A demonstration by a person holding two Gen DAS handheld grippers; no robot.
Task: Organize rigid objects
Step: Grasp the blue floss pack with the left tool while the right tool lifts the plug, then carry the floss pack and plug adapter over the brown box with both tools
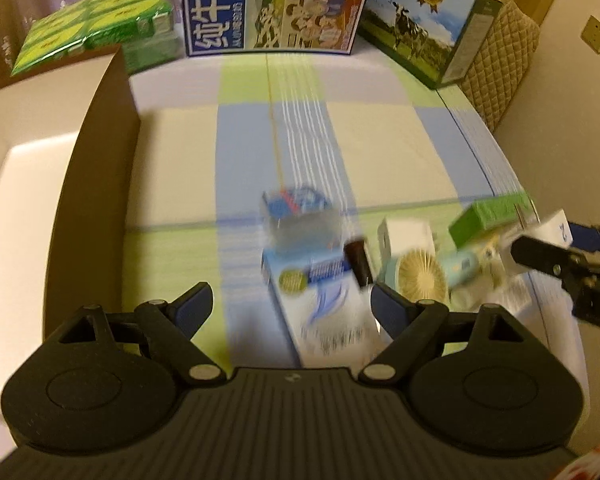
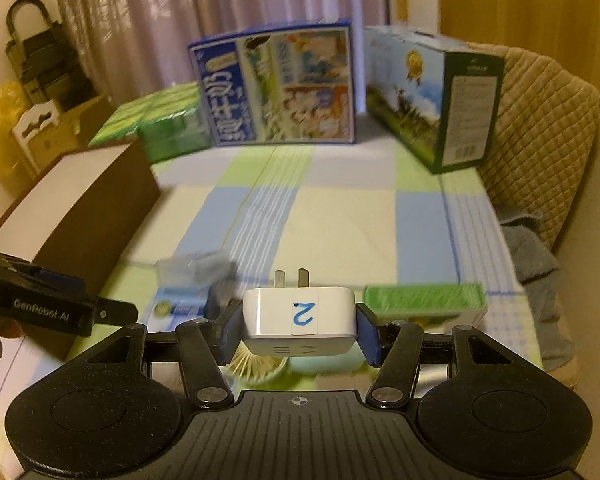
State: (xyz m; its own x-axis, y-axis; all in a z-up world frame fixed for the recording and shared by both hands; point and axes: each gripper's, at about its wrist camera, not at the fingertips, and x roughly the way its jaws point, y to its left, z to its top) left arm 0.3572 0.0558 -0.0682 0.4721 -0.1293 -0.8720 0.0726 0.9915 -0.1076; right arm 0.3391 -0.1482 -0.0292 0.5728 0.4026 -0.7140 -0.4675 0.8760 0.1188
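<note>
1. Checked cloth in green, blue and cream (image 2: 340,216) over the bench; curtains behind; two milk cartons (image 2: 276,88) standing at the far edge, a green wrapped pack (image 2: 156,128) to their left, a brown box with a pale top (image 2: 80,200) along the left side.
2. White plug adapter (image 2: 300,316) held clear of the cloth in the right tool (image 2: 300,330), blue pads pressed on its two short sides, prongs pointing away, a label with a blue "2" facing up. Partly open, clamped on the adapter.
3. Left tool (image 1: 292,304) spread wide, nothing between the pads, hanging over a white and blue box (image 1: 320,300) lying on the cloth.
4. Left on the cloth: a small blurred blue packet (image 1: 296,208), a green-topped box (image 2: 424,300), a mint handheld fan (image 1: 424,276), a dark cylindrical item (image 1: 358,264) too blurred to name.
5. Handling, as a judgement: adapter light, hard and smooth-shelled, likely to slip or twist under a loose pinch; flat opposite sides the best hold, as taken now; prongs better kept off other things when set down.
6. White and blue box probably light card, easy to crush; best gripped across its narrow width, gently.
</note>
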